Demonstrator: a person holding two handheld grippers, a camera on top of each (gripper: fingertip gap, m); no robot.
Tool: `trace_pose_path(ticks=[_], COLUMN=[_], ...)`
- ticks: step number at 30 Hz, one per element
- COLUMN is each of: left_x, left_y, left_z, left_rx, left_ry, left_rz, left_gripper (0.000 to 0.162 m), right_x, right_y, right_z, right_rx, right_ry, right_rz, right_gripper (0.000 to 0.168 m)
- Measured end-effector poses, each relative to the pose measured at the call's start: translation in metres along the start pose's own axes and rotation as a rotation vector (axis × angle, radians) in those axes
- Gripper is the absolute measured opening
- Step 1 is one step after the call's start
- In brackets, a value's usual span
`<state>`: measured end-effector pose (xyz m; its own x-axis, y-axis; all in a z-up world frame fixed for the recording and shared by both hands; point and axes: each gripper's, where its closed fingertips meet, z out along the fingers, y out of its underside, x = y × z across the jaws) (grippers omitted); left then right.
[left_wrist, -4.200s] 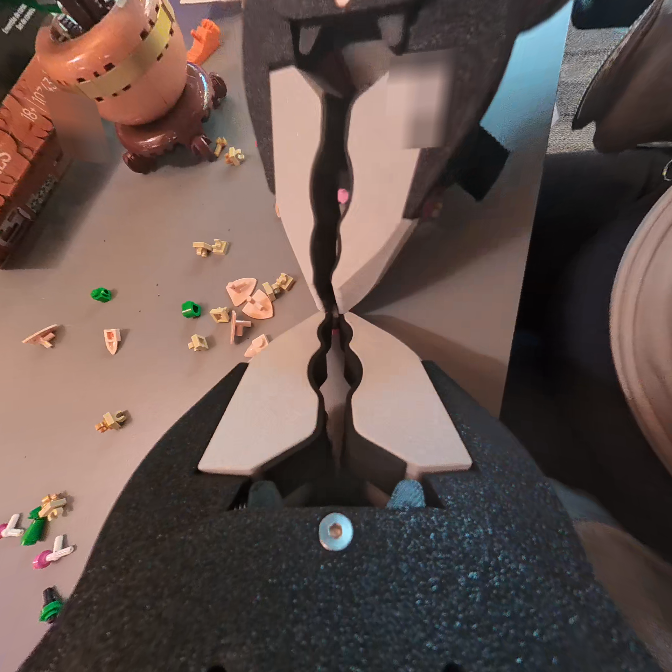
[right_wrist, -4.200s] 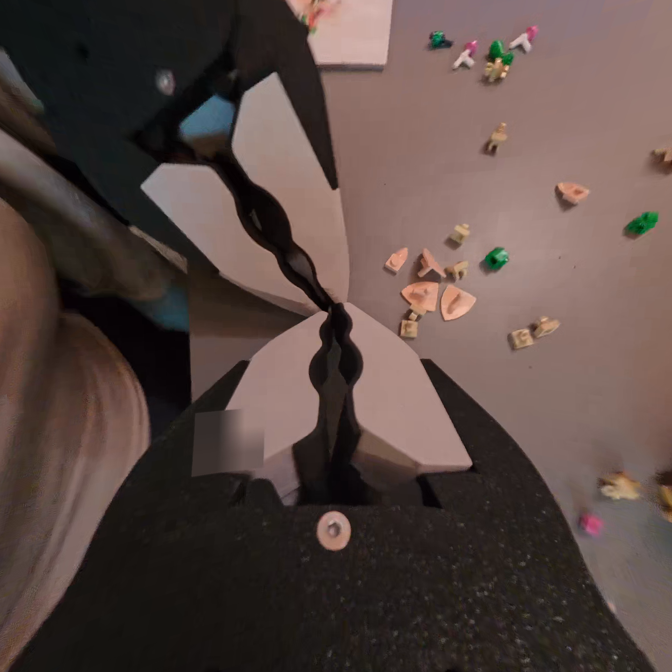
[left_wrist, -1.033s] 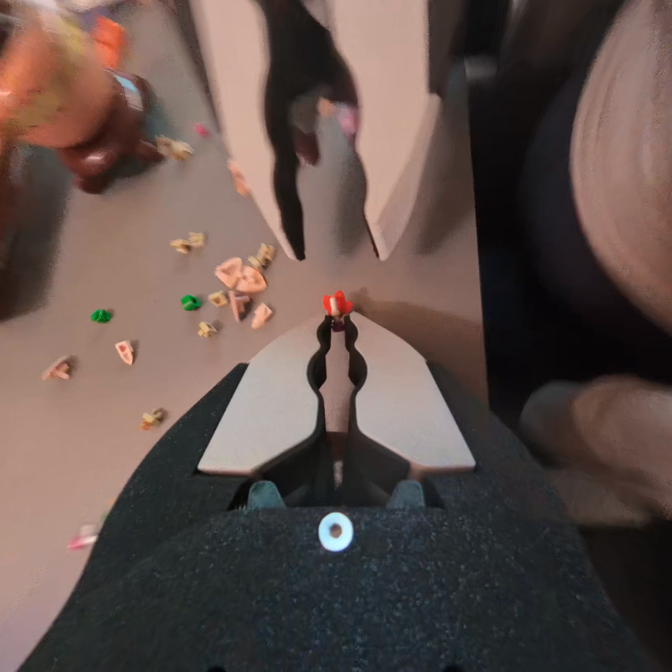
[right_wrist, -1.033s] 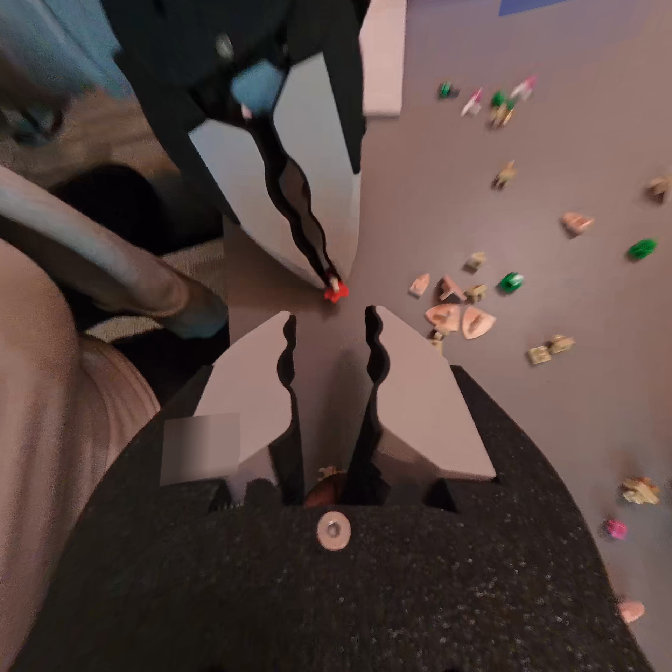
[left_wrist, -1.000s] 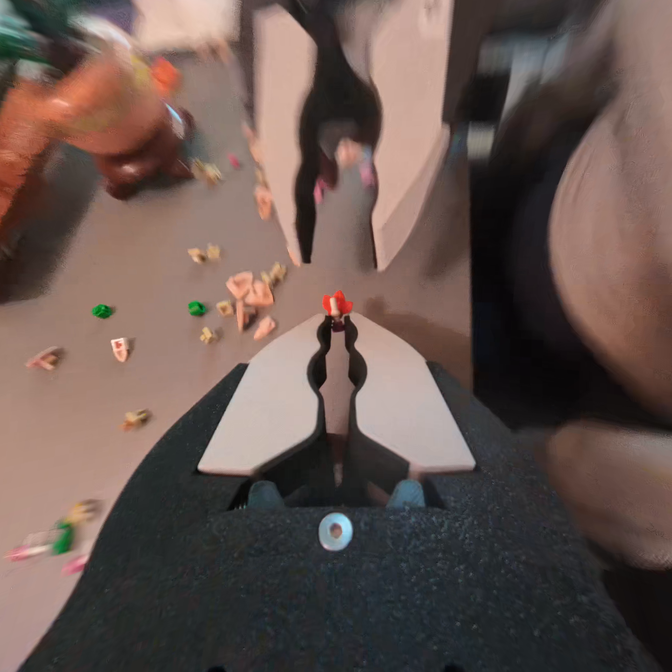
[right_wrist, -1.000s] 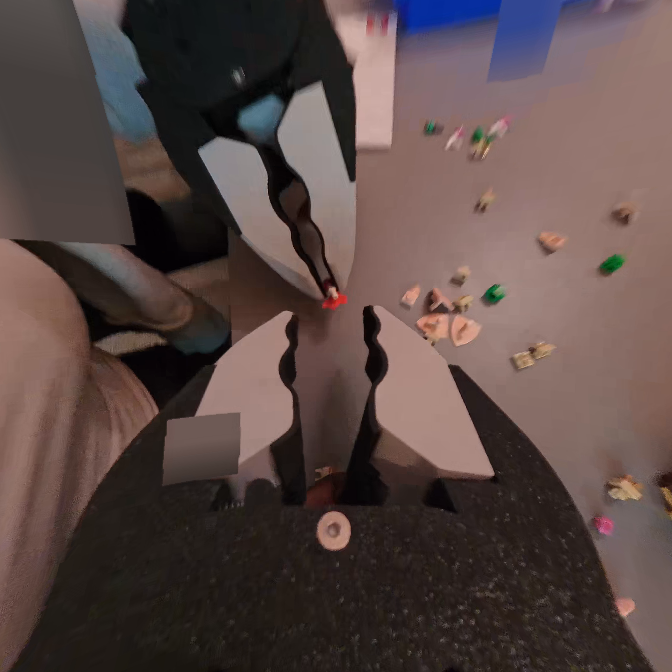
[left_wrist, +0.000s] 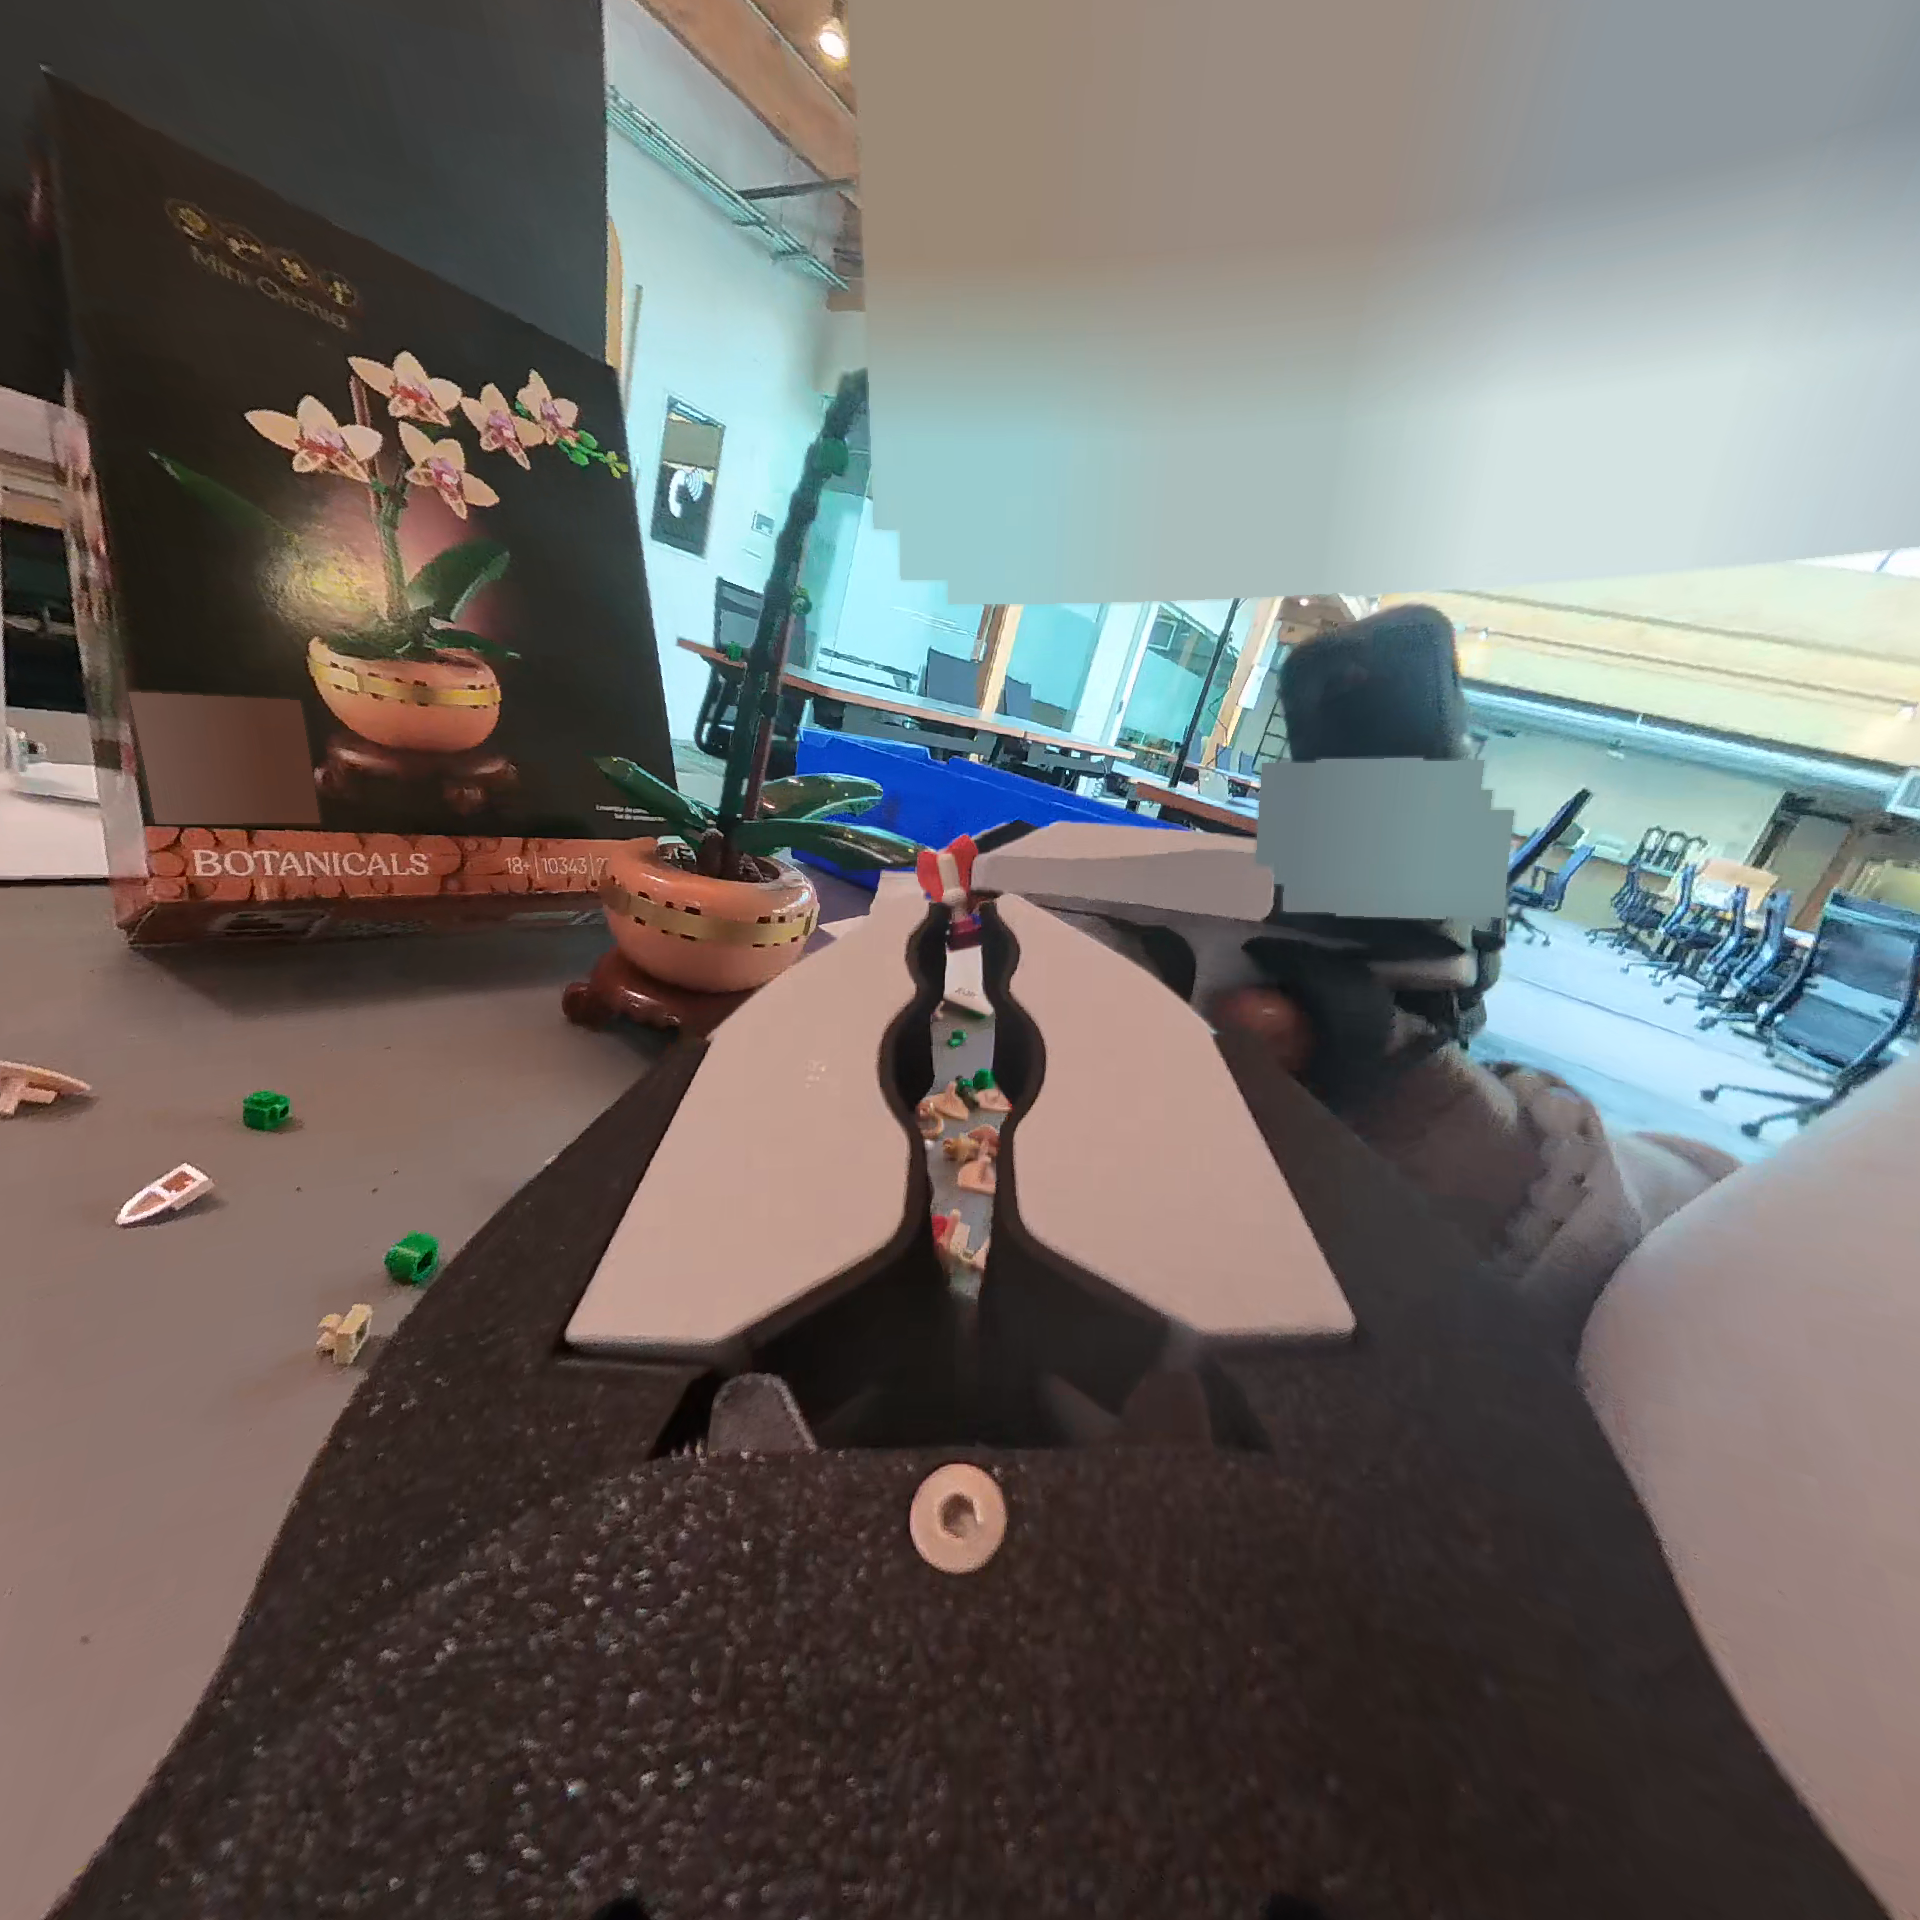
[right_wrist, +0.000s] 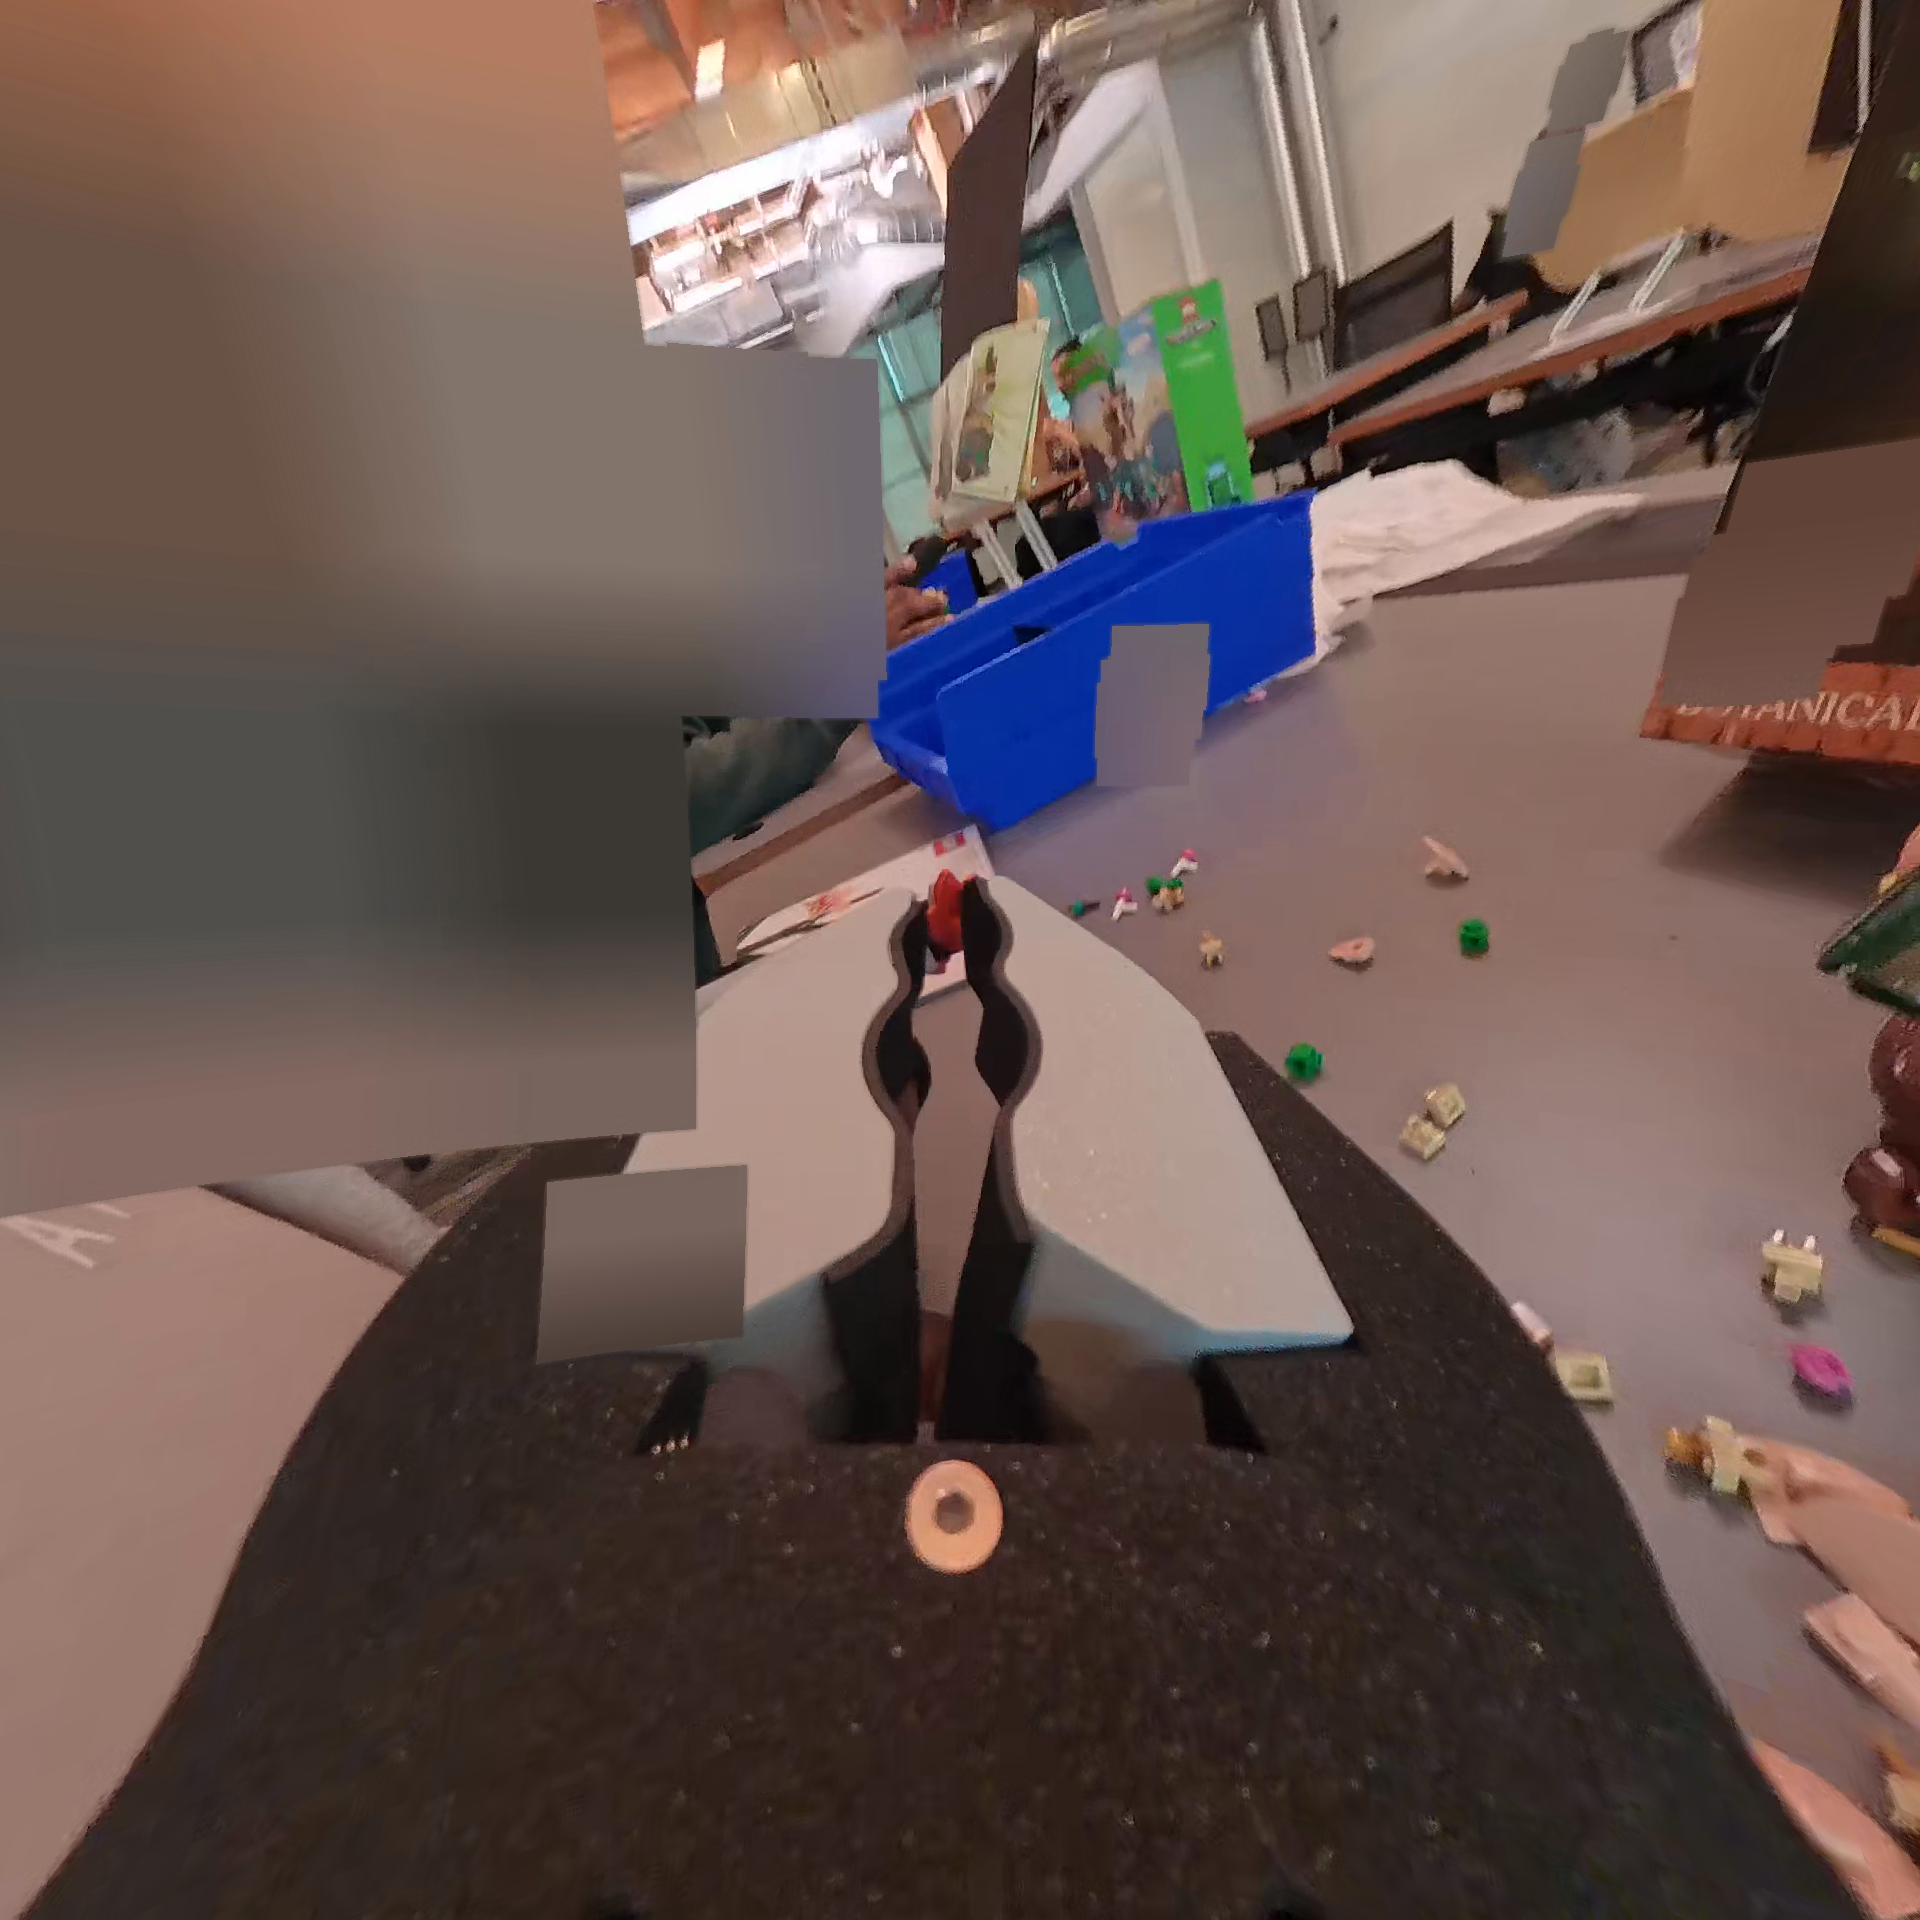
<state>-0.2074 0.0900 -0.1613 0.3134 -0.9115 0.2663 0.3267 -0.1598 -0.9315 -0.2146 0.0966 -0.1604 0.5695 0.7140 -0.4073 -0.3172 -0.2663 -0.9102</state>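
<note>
Left wrist view: the left gripper (left_wrist: 961, 914) is clenched on a small red and white piece (left_wrist: 948, 871) with a pink base, pinched at the very tips and held above the grey table (left_wrist: 208, 1351). The right gripper (left_wrist: 987, 868) reaches in from the right, its grey fingers (left_wrist: 1122, 881) lying level, its tips touching the same piece. Behind stands a built orchid pot (left_wrist: 712, 920), peach with a gold band on a brown foot, a dark stem (left_wrist: 790, 582) rising from it with green leaves. Left of it a dark box (left_wrist: 353, 540) with a picture of orchids stands upright. Small loose pieces lie on the table: green studs (left_wrist: 266, 1110), a white petal (left_wrist: 164, 1195), a tan bit (left_wrist: 345, 1332). A blue bin (left_wrist: 935, 800) sits beyond the pot. The room is a bright open office with long desks and black chairs (left_wrist: 1766, 966) at the far right.

Right wrist view: the right gripper (right_wrist: 943, 925) grasps the red piece (right_wrist: 943, 923) at its tips; the fingers stand close but not touching lower down. The table (right_wrist: 1455, 769) runs off to the right, strewn with tan, green and pink pieces (right_wrist: 1434, 1117). The blue bin (right_wrist: 1039, 727) lies ahead, with a white cloth (right_wrist: 1455, 520) behind it and colourful boxes (right_wrist: 1143, 416) standing farther back. The dark box's brown base (right_wrist: 1787, 717) shows at the right edge. Desks line the back wall.
</note>
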Motion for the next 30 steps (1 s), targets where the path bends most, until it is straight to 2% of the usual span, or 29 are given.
trace_pose_path(ticks=[1,6,11,14,18,22,23,27,30], left_x=[0.001,0.014,0.024,0.030,0.033,0.032,0.033,0.029,0.039], left_y=[0.003,0.006,0.015,0.014,0.018,0.019,0.021,0.031,0.036], left_z=[-0.001,-0.006,-0.011,-0.011,-0.013,-0.012,-0.012,-0.015,-0.015], left_rx=[-0.007,-0.032,-0.172,-0.205,-0.234,-0.252,-0.266,-0.373,-0.419], left_ry=[0.006,0.080,0.172,0.237,0.286,0.297,0.301,0.329,0.416], left_rz=[0.021,0.131,0.330,0.306,0.258,0.228,0.252,0.305,0.324], left_gripper=[0.006,0.006,0.005,0.005,0.004,0.003,0.004,0.030,0.029], right_x=[0.000,-0.008,-0.012,-0.016,-0.017,-0.015,-0.014,-0.016,-0.022], right_y=[0.003,0.009,0.017,0.016,0.019,0.018,0.019,0.018,0.025], right_z=[-0.002,-0.012,-0.022,-0.025,-0.029,-0.030,-0.032,-0.037,-0.038], right_rx=[-0.025,-0.118,-0.196,-0.216,-0.243,-0.216,-0.201,-0.141,-0.151], right_ry=[-0.010,-0.096,-0.136,-0.160,-0.119,-0.084,-0.094,-0.122,-0.172], right_rz=[0.025,0.119,-0.033,-0.136,-0.412,-0.448,-0.426,-0.450,-0.473], right_gripper=[0.006,0.006,0.002,0.003,0.003,0.002,0.002,0.000,0.000])
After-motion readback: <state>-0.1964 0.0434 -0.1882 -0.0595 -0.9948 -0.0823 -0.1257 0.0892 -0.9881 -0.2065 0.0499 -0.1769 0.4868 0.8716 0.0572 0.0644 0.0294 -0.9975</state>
